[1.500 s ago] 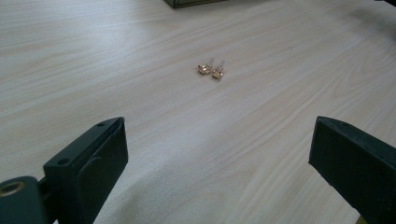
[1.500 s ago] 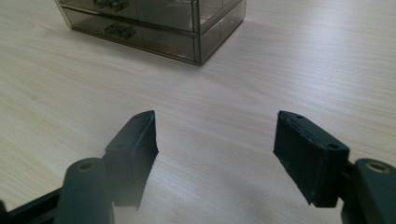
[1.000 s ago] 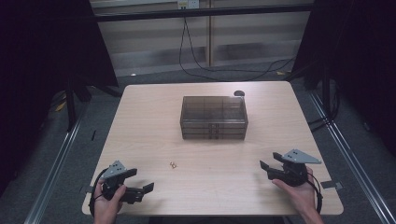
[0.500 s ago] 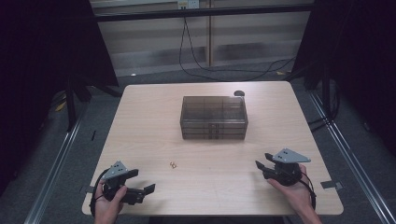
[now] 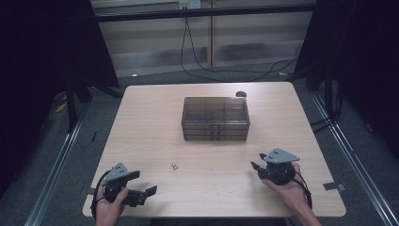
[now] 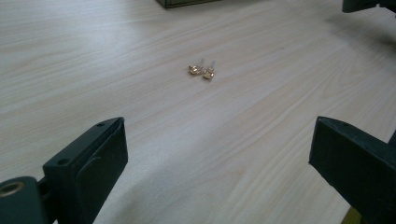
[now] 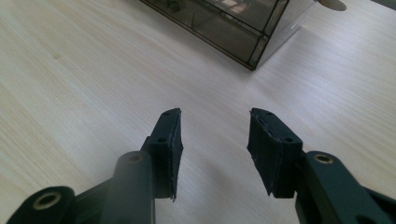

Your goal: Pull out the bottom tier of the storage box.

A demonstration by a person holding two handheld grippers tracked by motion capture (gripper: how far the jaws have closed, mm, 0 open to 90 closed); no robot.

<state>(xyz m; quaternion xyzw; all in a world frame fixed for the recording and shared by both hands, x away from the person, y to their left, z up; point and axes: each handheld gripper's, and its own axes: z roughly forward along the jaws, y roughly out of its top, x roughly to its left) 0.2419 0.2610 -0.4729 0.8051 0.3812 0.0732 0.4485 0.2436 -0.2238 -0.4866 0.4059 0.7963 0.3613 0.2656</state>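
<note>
A smoky see-through drawer box (image 5: 215, 117) stands in the middle of the wooden table (image 5: 155, 122); its corner (image 7: 233, 23) shows ahead in the right gripper view. A pair of small gold earrings (image 5: 174, 165) lies on the wood, ahead of my left gripper (image 6: 217, 135) as two studs (image 6: 201, 71). My left gripper (image 5: 143, 182) rests near the front left corner, jaws wide open and empty. My right gripper (image 5: 257, 162) is held at the front right, pointing left; its jaws (image 7: 215, 126) have just been closing, stand half apart, and hold nothing.
A small dark round object (image 5: 241, 93) lies at the table's far edge behind the box. A tape mark (image 5: 331, 186) sits at the front right edge. Metal rails (image 5: 56, 174) run along the floor on both sides, and cables trail behind the table.
My right gripper has slid left toward the table's middle and its jaws have narrowed. The left gripper, the earrings and the box have stayed put.
</note>
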